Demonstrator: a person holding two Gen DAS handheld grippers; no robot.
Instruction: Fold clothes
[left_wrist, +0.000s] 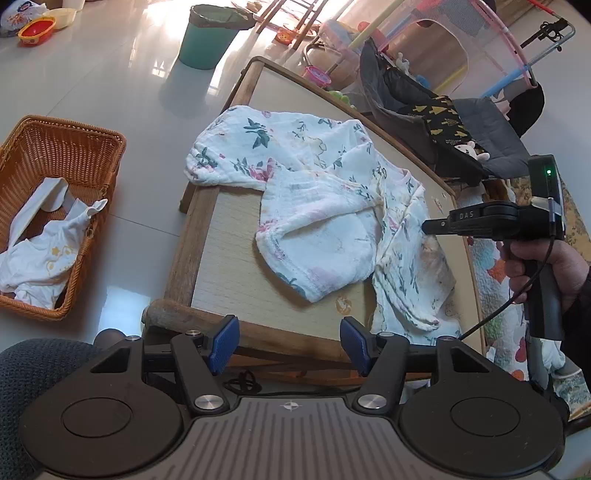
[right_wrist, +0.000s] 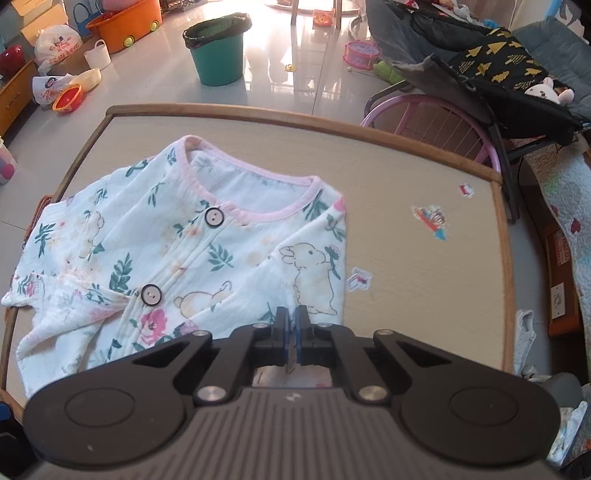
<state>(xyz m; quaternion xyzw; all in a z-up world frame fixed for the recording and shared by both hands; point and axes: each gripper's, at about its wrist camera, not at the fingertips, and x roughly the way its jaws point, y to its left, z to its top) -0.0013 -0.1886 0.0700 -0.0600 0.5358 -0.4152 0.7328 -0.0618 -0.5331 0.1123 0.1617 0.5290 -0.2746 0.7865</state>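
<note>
A white floral baby top (left_wrist: 314, 206) lies crumpled on the low wooden table (left_wrist: 221, 266), one sleeve folded across its body. In the right wrist view the top (right_wrist: 184, 240) shows its pink neckline, two buttons and rabbit prints. My right gripper (right_wrist: 291, 317) points steeply down at the top's right side, its blue pads pressed together with a bit of the fabric pinched between them. In the left wrist view this gripper (left_wrist: 424, 227) meets the cloth from the right, held by a hand (left_wrist: 546, 258). My left gripper (left_wrist: 288, 339) hangs open over the table's near edge, nothing between its pads.
A wicker basket (left_wrist: 55, 147) with white baby clothes (left_wrist: 37, 258) stands on the floor to the left. A teal bin (right_wrist: 218, 55) sits beyond the table. A dark baby bouncer (left_wrist: 461, 129) and toys crowd the right side. Stickers (right_wrist: 432, 218) dot the bare tabletop.
</note>
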